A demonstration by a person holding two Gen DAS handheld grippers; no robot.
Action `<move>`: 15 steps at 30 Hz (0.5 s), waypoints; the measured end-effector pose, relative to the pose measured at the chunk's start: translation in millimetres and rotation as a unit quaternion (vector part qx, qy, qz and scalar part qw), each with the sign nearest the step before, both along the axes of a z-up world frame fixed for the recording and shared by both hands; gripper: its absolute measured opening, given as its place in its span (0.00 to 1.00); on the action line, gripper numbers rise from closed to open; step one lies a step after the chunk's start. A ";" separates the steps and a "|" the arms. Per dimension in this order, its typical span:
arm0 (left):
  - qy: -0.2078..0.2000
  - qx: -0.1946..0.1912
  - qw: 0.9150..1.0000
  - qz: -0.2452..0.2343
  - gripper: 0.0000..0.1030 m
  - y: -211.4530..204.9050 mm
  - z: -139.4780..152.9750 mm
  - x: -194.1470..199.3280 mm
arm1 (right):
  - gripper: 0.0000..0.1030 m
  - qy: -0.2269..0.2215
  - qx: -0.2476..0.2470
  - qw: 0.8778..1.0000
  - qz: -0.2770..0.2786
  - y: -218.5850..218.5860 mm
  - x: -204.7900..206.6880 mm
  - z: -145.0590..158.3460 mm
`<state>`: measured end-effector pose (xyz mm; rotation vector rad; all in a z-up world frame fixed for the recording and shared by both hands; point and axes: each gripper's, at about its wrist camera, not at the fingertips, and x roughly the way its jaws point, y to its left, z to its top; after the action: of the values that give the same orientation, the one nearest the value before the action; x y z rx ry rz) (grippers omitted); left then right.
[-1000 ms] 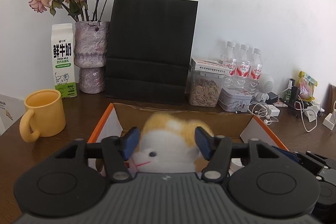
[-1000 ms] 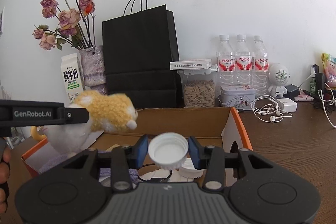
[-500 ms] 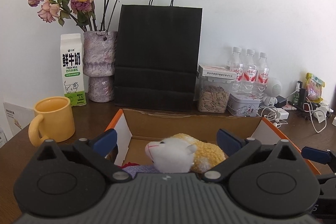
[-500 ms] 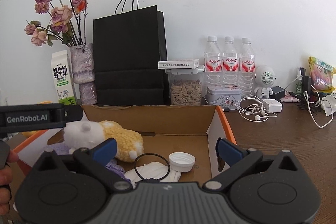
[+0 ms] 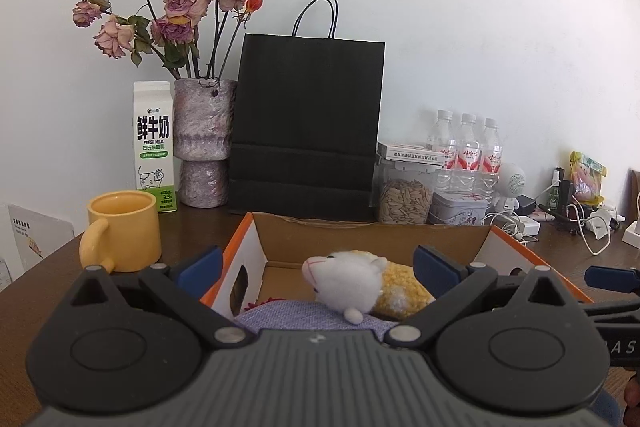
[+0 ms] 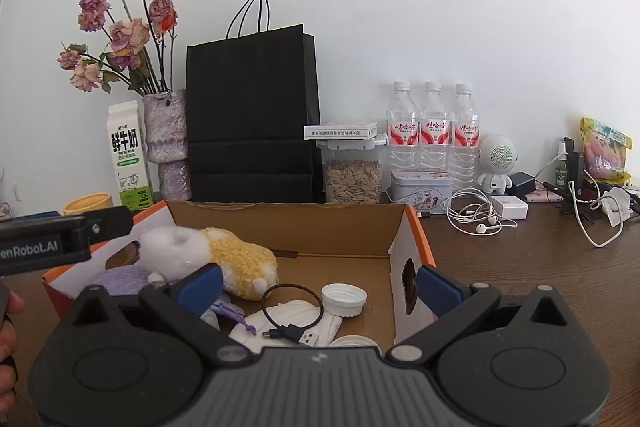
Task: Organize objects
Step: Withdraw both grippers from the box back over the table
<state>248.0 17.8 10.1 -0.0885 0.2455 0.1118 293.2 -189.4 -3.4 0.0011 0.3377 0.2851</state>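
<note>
- Looking along my left tool, I see its blue pads spread wide, having just opened, with nothing pinched; the plush toy lies loose between and beyond them, inside the cardboard box.
- The plush rests on a purple cloth at the box's left end, white head towards me, yellow body behind it.
- My right tool is likewise spread, its jaws also just opened and gripping nothing. Its left pad sits in front of the plush; its right pad hangs outside the box's right wall.
- The white bottle cap lies on the box floor between those pads, touching neither, beside a white pad of tissue and a looped black cable.
- Behind the box on the desk stand a black paper bag and, left of the box, a yellow mug.
</note>
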 end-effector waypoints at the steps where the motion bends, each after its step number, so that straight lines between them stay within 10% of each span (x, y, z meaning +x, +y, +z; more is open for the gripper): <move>1: 0.001 -0.001 1.000 0.003 1.00 2.1 -0.3 -4.5 | 1.00 -0.002 -0.004 1.000 -0.003 0.1 -3.6 -0.2; 15: 0.028 -0.013 1.000 0.004 1.00 18.5 -21.7 -64.0 | 1.00 0.023 -0.056 0.998 -0.032 -2.5 -58.8 -23.1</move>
<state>184.0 36.3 -11.6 -0.1125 0.3020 0.1183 234.4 -191.9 -26.6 -0.0922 0.3985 0.2032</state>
